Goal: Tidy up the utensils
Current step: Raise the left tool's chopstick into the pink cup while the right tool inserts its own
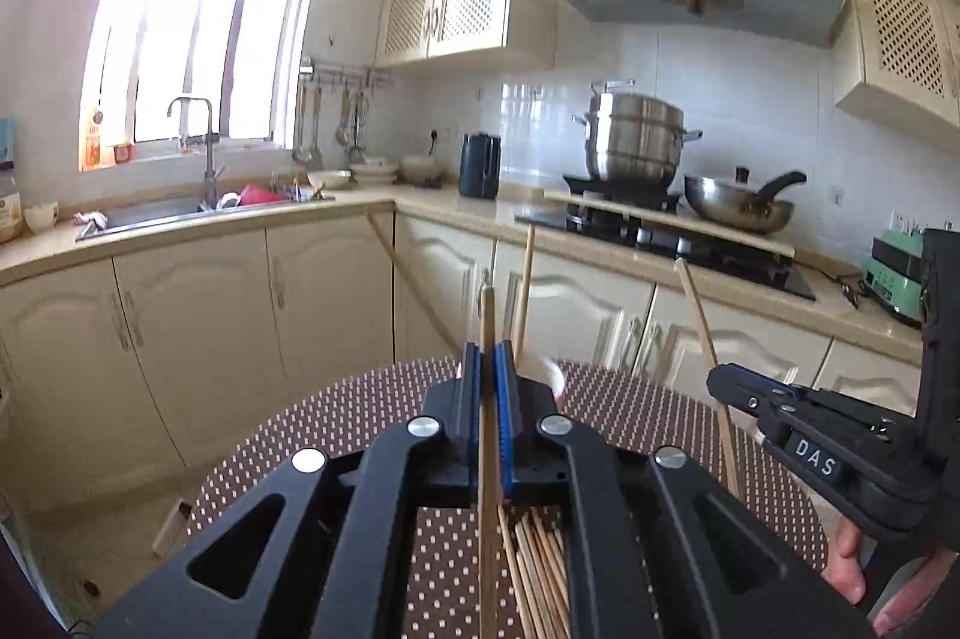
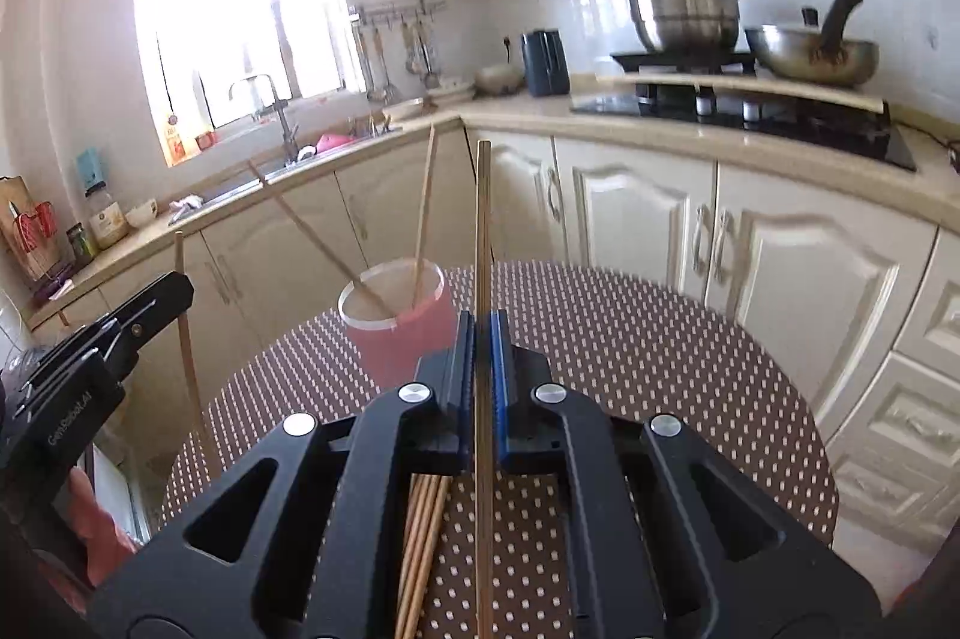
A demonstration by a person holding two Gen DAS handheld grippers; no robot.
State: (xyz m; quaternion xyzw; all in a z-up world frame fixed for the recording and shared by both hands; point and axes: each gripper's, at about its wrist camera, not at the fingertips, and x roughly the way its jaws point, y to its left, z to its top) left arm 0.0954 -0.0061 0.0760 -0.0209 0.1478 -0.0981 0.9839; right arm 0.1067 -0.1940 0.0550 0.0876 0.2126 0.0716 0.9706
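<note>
My left gripper (image 1: pixel 487 348) is shut on a single wooden chopstick (image 1: pixel 487 315) that sticks up past its blue pads. My right gripper (image 2: pixel 483 321) is likewise shut on one chopstick (image 2: pixel 483 231), held upright. A pink cup (image 2: pixel 396 321) stands on the dotted table just ahead and to the left of the right gripper, with two chopsticks (image 2: pixel 425 195) leaning in it. In the left wrist view only the cup's white rim (image 1: pixel 549 375) shows behind the fingers. Several loose chopsticks (image 2: pixel 423 537) lie on the table beneath the grippers. Each gripper shows in the other's view, the right gripper (image 1: pixel 738 387) and the left gripper (image 2: pixel 162 297).
The round table (image 2: pixel 630 351) has a brown polka-dot cloth. Cream cabinets and an L-shaped counter run behind it, with a sink (image 1: pixel 156 213), a black kettle (image 1: pixel 479 165), and a stove bearing a steel pot (image 1: pixel 636 141) and a wok (image 1: pixel 738 207). A hand (image 1: pixel 852 561) holds the right gripper.
</note>
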